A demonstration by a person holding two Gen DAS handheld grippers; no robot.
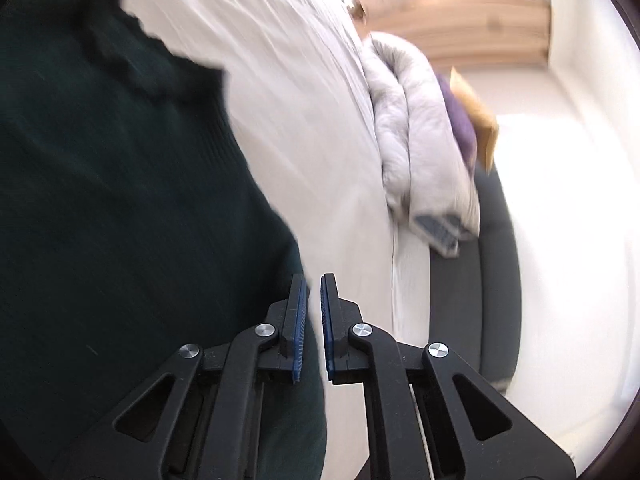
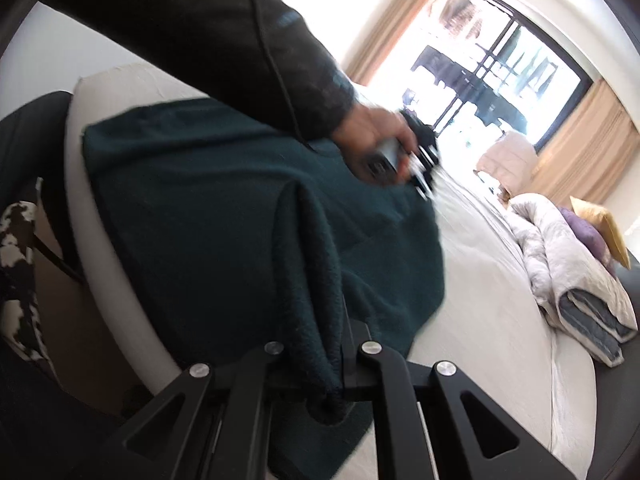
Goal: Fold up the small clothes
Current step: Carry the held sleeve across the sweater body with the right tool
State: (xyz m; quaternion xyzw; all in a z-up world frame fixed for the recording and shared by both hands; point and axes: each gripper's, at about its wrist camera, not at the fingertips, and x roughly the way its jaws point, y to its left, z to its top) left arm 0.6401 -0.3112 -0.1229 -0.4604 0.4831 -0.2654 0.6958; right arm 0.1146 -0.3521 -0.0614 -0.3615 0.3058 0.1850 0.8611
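Note:
A dark green knitted garment (image 1: 112,200) lies on the white bed (image 1: 304,152), filling the left of the left wrist view. My left gripper (image 1: 314,284) hovers at the garment's right edge, its jaws slightly apart with nothing between them. In the right wrist view my right gripper (image 2: 320,332) is shut on a raised fold of the same garment (image 2: 224,224), which drapes over its fingers. The person's hand holds the left gripper (image 2: 420,172) at the garment's far edge.
A folded grey quilt (image 2: 568,272) with purple and yellow cushions (image 2: 600,228) lies at the far side of the bed (image 2: 480,320). A window with curtains is behind. A patterned item (image 2: 16,264) sits at the left beside the bed.

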